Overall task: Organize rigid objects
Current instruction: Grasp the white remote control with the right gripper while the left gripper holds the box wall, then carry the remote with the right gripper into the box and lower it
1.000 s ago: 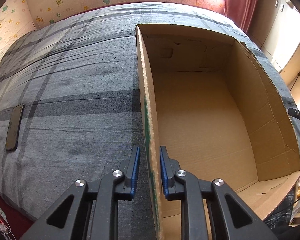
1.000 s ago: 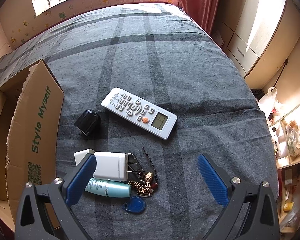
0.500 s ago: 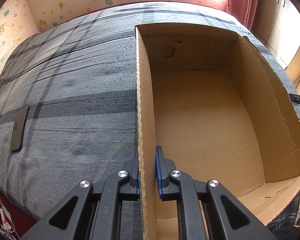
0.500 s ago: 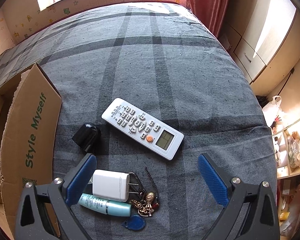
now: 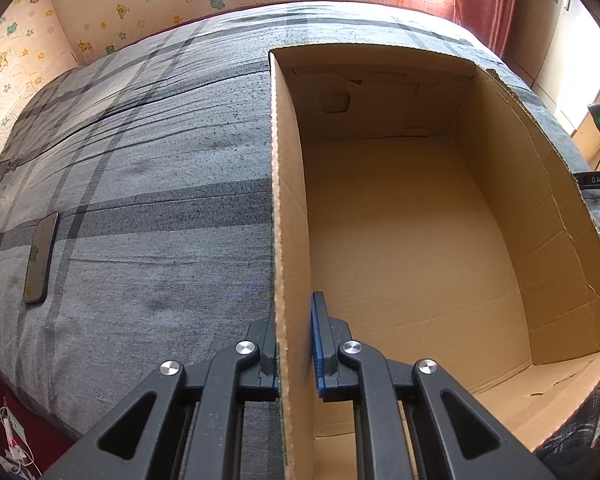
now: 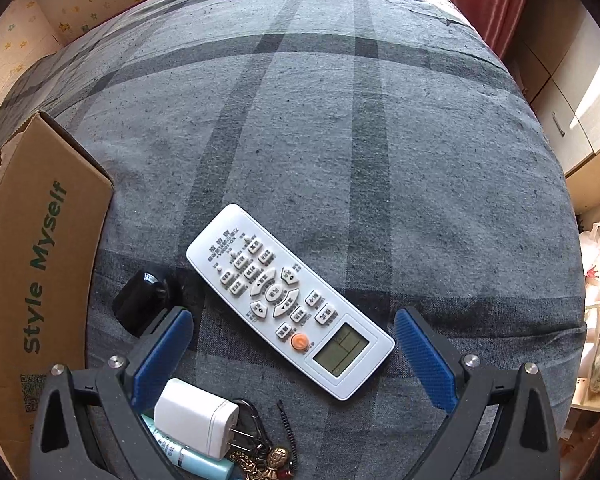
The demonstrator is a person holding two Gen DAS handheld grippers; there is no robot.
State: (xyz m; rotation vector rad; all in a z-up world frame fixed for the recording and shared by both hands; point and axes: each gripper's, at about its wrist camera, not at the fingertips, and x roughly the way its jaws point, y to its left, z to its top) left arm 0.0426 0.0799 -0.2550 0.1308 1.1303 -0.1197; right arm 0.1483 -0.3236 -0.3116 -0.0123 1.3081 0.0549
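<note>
Left hand-held gripper [image 5: 296, 344] clamped on cardboard box [image 5: 420, 220] wall; right hand-held gripper [image 6: 294, 354] spread wide over remote.

Box sits on the grey plaid bed [image 5: 140, 200], phone [image 5: 41, 258] at 9 o'clock of it. White remote control [image 6: 290, 300] lies between the right pads, untouched; black cap [image 6: 144, 300] at its 9 o'clock, white charger [image 6: 194, 418], tube [image 6: 192, 460] and keychain [image 6: 268, 460] near 7.

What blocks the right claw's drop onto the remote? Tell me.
Nothing visible. The right claw hangs open over the white remote, which lies bare on the bedspread. The black cap and white charger lie beside it, apart from it.
</note>
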